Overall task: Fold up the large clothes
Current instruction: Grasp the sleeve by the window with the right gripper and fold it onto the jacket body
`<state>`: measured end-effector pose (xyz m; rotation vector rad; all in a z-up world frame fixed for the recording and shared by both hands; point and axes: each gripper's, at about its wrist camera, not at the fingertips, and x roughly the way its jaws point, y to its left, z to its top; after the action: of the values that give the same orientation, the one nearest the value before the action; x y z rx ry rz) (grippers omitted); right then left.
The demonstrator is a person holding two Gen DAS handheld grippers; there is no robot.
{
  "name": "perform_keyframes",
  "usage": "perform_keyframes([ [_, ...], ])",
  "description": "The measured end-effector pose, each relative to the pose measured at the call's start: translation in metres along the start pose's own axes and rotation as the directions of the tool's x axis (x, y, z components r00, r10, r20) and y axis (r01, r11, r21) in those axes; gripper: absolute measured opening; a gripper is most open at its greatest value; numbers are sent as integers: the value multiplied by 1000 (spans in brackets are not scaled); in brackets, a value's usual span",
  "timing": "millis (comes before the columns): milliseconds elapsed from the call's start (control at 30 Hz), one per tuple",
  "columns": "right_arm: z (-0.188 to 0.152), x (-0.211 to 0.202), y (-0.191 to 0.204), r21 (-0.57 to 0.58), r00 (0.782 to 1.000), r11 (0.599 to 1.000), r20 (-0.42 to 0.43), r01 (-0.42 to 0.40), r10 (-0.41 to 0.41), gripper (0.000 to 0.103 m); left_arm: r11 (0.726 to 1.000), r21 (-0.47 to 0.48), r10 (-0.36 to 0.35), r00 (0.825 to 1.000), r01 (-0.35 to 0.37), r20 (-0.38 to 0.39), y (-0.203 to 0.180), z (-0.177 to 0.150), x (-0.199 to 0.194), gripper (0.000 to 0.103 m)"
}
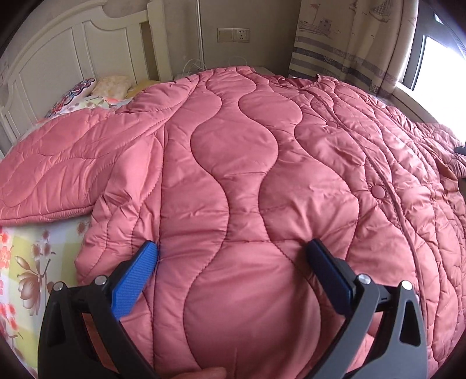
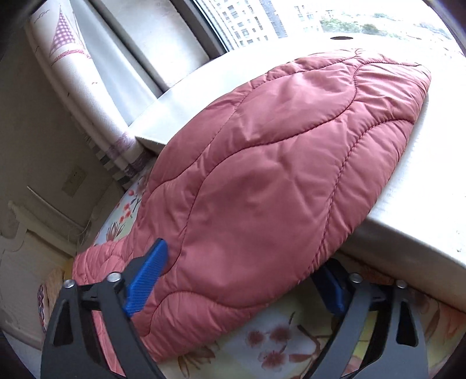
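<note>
Bright window [image 2: 262, 20] daylight, overexposed; fisheye-warped edges.

My left wrist camera looks close over the pink quilted coat [image 1: 247, 175] toward the headboard [image 1: 58, 58], my right faces its sleeve [image 2: 276, 163] and the window [image 2: 262, 20]; both share the coat.

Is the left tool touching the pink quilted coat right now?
Touching. In the left wrist view, the open left tool presses both blue fingertips into the pink quilted coat, puckering the fabric at each tip.
</note>
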<state>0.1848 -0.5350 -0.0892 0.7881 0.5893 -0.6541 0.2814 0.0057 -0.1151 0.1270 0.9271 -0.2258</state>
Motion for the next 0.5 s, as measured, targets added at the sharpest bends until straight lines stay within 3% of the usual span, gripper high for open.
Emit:
perform_keyframes([
  [100, 0, -17, 11, -57, 992, 998, 128, 31, -23, 40, 1000, -6, -10, 1000, 10, -2, 1, -1, -2, 101],
  [167, -1, -30, 26, -128, 976, 990, 214, 63, -35, 31, 1000, -6, -9, 1000, 9, -1, 2, -1, -1, 101],
  [233, -6, -46, 59, -262, 954, 958, 300, 113, -30, 29, 1000, -7, -10, 1000, 10, -1, 2, 0, -1, 101],
  [300, -23, -62, 102, -424, 932, 891, 363, 165, 0, 29, 1000, -6, -9, 1000, 9, -1, 1, -1, -1, 101],
  [367, -53, -71, 150, -602, 918, 770, 392, 211, 55, 30, 1000, -6, -10, 1000, 10, -1, 1, 0, -1, 101],
  [400, -78, -76, 175, -691, 910, 683, 403, 236, 94, 31, 1000, -6, -10, 1000, 10, 0, 1, 0, -1, 101],
  [467, -138, -82, 217, -842, 904, 467, 389, 269, 180, 31, 1000, -7, -10, 1000, 10, 0, 1, 0, -1, 101],
  [500, -176, -80, 234, -905, 910, 321, 355, 278, 212, 38, 1000, -7, -10, 1000, 10, 0, 2, -1, -1, 101],
])
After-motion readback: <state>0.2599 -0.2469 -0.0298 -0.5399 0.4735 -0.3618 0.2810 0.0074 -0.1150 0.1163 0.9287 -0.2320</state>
